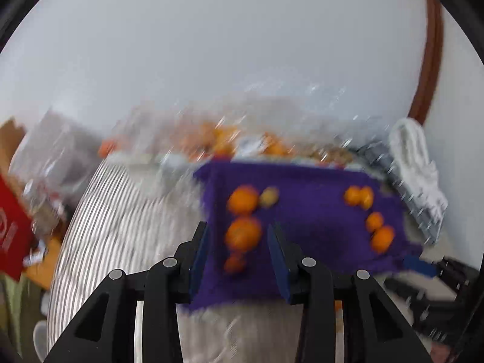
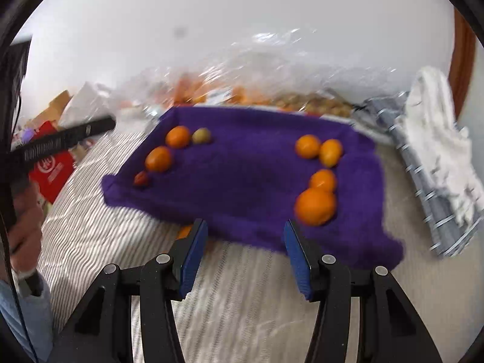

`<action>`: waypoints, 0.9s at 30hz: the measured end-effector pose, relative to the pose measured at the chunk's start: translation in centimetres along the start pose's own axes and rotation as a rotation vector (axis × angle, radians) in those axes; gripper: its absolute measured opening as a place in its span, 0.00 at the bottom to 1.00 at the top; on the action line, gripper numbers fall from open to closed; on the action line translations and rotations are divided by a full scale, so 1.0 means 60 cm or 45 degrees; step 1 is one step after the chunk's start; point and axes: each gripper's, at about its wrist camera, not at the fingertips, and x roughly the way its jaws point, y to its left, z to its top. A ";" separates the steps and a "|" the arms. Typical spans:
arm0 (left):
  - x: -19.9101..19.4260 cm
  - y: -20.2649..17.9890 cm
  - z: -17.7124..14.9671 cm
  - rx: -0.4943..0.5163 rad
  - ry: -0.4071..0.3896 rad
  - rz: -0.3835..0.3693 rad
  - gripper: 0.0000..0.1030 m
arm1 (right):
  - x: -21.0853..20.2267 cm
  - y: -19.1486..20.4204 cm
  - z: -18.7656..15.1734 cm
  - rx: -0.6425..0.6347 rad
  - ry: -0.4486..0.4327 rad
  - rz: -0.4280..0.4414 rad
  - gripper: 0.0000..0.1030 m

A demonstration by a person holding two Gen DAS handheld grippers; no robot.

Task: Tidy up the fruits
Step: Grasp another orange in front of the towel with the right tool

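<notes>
A purple cloth (image 1: 308, 227) (image 2: 251, 166) lies on a striped bed. On its left side sit two oranges (image 1: 243, 232) (image 2: 158, 159), a greenish fruit (image 1: 269, 196) (image 2: 201, 135) and a small reddish fruit (image 1: 234, 263) (image 2: 141, 178). On its right side sit several oranges (image 1: 382, 237) (image 2: 315, 205). My left gripper (image 1: 239, 242) is open and empty, above the left group. My right gripper (image 2: 246, 236) is open and empty at the cloth's near edge; an orange (image 2: 184, 231) peeks out beside its left finger. Both views are motion-blurred.
A clear plastic bag with more orange fruit (image 1: 224, 139) (image 2: 193, 90) lies behind the cloth. A grey checked cloth and white towel (image 1: 414, 163) (image 2: 435, 151) lie at the right. A red bag (image 1: 12, 230) (image 2: 51, 166) sits at the left.
</notes>
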 end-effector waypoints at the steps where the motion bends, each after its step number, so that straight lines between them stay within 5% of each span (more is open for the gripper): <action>1: 0.000 0.020 -0.023 -0.024 0.019 0.010 0.36 | 0.006 0.007 -0.005 0.013 0.000 0.007 0.51; 8: 0.007 0.089 -0.121 -0.105 0.126 0.056 0.37 | 0.063 0.059 -0.020 0.028 0.086 0.014 0.51; 11: 0.012 0.095 -0.138 -0.094 0.148 0.066 0.49 | 0.082 0.070 -0.025 0.024 0.088 -0.007 0.51; 17: 0.023 0.089 -0.154 -0.046 0.161 0.085 0.49 | 0.112 0.073 -0.023 0.057 0.109 -0.037 0.51; 22: 0.025 0.084 -0.161 -0.023 0.159 0.088 0.51 | 0.127 0.073 -0.027 0.059 0.123 -0.039 0.43; 24: 0.027 0.089 -0.160 -0.040 0.159 0.072 0.51 | 0.124 0.074 -0.027 0.059 0.110 -0.039 0.32; 27: 0.025 0.094 -0.161 -0.066 0.153 0.059 0.51 | 0.116 0.075 -0.025 0.070 0.093 -0.018 0.32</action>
